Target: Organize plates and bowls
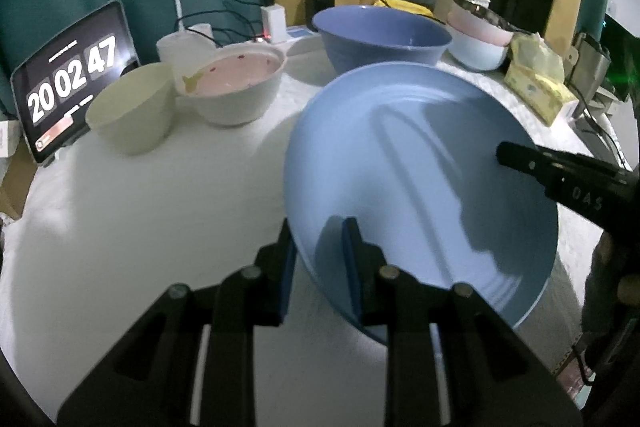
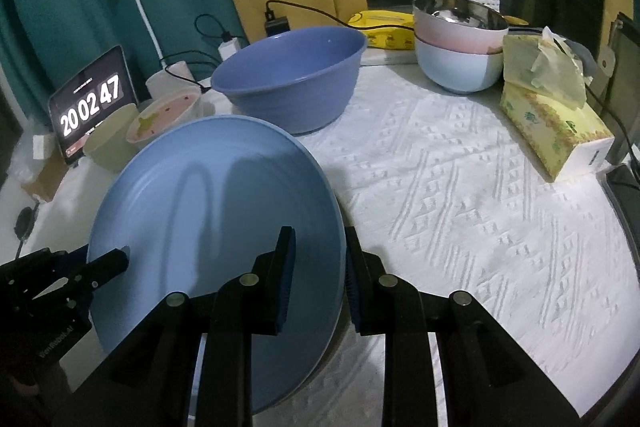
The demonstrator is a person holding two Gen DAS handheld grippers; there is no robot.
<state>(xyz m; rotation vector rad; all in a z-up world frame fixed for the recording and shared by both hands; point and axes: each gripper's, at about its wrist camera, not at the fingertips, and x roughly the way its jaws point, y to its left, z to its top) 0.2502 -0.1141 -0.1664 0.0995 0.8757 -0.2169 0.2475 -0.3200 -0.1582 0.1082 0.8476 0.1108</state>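
Note:
A light blue plate point(image 1: 420, 163) is held tilted above the white tablecloth point(image 1: 140, 227). My left gripper point(image 1: 320, 259) is shut on its near rim, one finger on each face. In the right wrist view the plate point(image 2: 216, 203) fills the lower left, and my right gripper point(image 2: 320, 267) is shut on its right rim. The right gripper shows in the left wrist view point(image 1: 520, 157) at the plate's right edge; the left gripper shows in the right wrist view point(image 2: 116, 259). A big blue bowl point(image 2: 292, 75) stands behind the plate.
A cream cup point(image 1: 132, 107) and a pink-lined bowl point(image 1: 236, 83) stand at the left by a clock tablet point(image 1: 68, 79). Stacked pink, pale blue and steel bowls point(image 2: 460, 47) and a tissue box point(image 2: 552, 115) stand at the right. Chargers and cables lie at the back.

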